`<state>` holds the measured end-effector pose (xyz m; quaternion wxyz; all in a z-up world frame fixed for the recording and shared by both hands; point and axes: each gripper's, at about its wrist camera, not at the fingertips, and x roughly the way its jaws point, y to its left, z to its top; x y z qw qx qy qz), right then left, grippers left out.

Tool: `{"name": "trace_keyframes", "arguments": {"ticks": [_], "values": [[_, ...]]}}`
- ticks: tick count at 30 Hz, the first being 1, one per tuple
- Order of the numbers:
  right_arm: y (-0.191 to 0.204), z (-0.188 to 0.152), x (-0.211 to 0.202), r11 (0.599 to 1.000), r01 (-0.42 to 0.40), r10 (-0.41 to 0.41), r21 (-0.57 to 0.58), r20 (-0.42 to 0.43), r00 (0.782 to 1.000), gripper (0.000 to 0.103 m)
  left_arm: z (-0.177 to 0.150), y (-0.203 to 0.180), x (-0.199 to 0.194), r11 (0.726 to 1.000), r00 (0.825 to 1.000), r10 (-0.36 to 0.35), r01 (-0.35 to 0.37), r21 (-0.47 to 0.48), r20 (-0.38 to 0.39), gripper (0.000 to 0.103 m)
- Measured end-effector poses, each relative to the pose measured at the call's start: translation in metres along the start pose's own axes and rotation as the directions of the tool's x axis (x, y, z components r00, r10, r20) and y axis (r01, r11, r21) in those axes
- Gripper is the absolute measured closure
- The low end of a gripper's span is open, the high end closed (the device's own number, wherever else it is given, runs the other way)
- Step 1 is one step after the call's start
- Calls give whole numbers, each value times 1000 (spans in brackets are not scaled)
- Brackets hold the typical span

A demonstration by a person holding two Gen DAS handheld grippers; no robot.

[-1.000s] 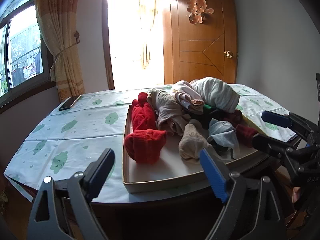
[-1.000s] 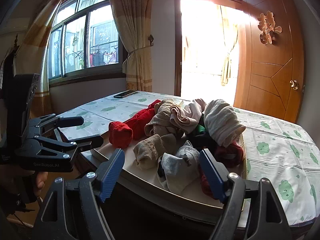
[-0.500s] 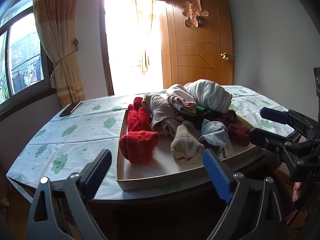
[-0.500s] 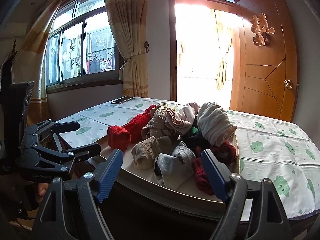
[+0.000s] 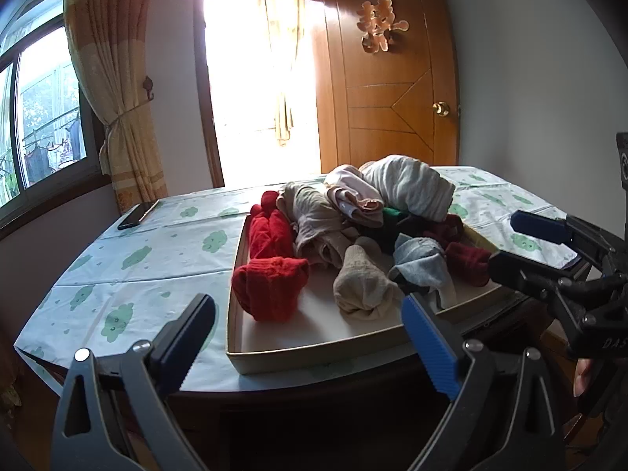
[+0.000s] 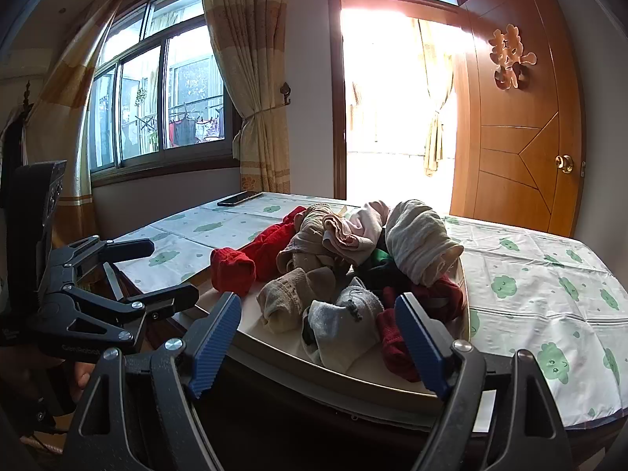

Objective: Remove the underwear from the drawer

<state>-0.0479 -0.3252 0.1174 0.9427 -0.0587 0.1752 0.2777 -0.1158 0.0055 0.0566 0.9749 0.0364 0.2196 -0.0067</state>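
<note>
A shallow beige drawer (image 5: 314, 349) lies on the table, heaped with clothes. In the heap are red socks (image 5: 271, 286), a tan sock (image 5: 361, 282), a grey sock (image 5: 422, 263), pink underwear (image 5: 353, 196), beige underwear (image 5: 314, 219) and a white roll (image 5: 408, 188). My left gripper (image 5: 306, 329) hovers in front of the drawer's near edge, its jaws opening with nothing between them. My right gripper (image 6: 318, 314) is open and empty before the grey sock (image 6: 345, 314). Each gripper shows in the other's view: the right gripper (image 5: 510, 243) and the left gripper (image 6: 168, 272).
The table wears a white cloth with green clouds (image 5: 129, 259). A dark phone (image 5: 137, 214) lies at its far left edge. Behind it are a wooden door (image 5: 392, 98), a bright doorway, a tied curtain (image 5: 117, 117) and a window. A hand (image 6: 59, 373) holds the left gripper.
The left gripper's jaws have spread a little wider. Both views have shifted only slightly; the clothes and the drawer lie as before.
</note>
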Motion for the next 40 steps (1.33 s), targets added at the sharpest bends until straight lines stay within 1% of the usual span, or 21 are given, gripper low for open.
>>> {"name": "trace_keyframes", "arguments": {"ticks": [9,21,24,26,37,40], "values": [[0,1,0,1000,0,0,-2,-1,1000,21,0,-2,3,1000,1000,-1,1,0,-15,5],[-2,6,-5,1000,3,-3,-8,8,1000,20,1,-1,9,1000,998,-15,14,-15,-59,5],[-3,6,-5,1000,3,-3,-7,8,1000,20,1,-1,9,1000,998,-9,9,-9,-61,4],[-3,6,-5,1000,2,-2,-7,6,1000,20,1,-1,10,1000,998,-5,5,-8,-63,2],[-1,3,-2,1000,-9,9,-17,-8,1000,20,-3,2,12,1000,998,7,-8,-19,-61,0],[-1,3,-2,1000,-10,10,-26,-16,1000,20,-3,0,12,1000,998,1,-2,-14,-60,0]]}}
